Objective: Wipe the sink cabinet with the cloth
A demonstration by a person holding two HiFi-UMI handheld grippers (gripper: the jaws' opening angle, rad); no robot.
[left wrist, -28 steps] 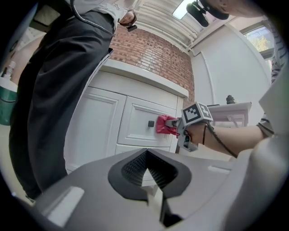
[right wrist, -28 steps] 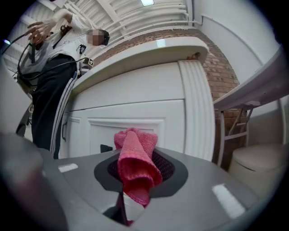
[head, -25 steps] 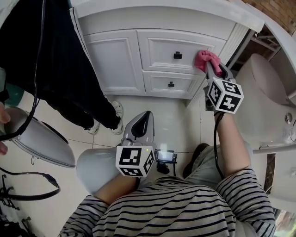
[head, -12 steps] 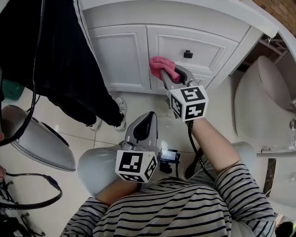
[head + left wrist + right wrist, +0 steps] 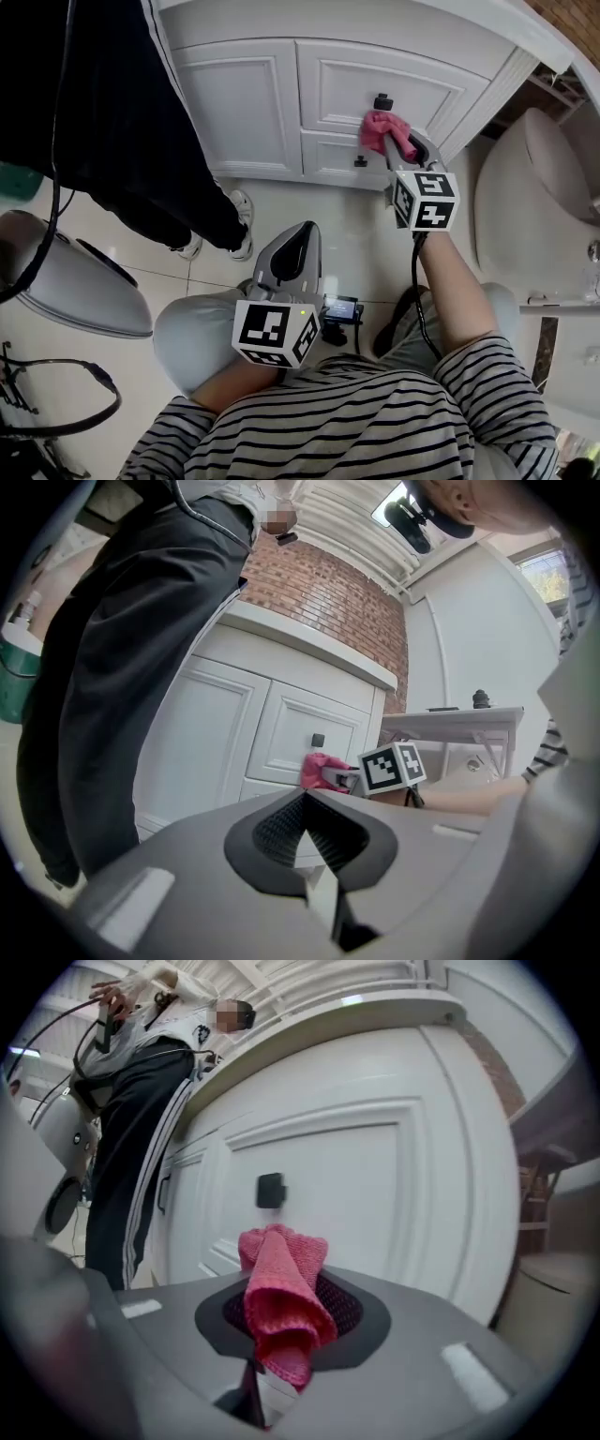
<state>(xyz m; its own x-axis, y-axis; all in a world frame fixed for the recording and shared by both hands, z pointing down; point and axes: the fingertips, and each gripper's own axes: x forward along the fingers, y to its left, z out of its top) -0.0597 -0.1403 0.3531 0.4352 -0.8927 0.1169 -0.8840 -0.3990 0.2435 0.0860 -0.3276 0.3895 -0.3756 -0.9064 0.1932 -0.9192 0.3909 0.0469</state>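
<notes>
Two grippers are in view. The right gripper (image 5: 397, 150) pinches a pink knitted cloth (image 5: 382, 129), which is bunched against the white panelled sink cabinet (image 5: 246, 98) just beneath the upper drawer's black square knob (image 5: 382, 102). The left gripper (image 5: 292, 246), jaws pressed together on nothing, sits nearer, over the person's grey-clad knee (image 5: 187, 337), well apart from the cabinet.

Under you, the glossy pale tile floor (image 5: 347, 234) carries the white sink cabinet (image 5: 244, 103), a bystander's white sneakers (image 5: 242, 225) just beside its base, and a toilet (image 5: 525, 206) on your right.
</notes>
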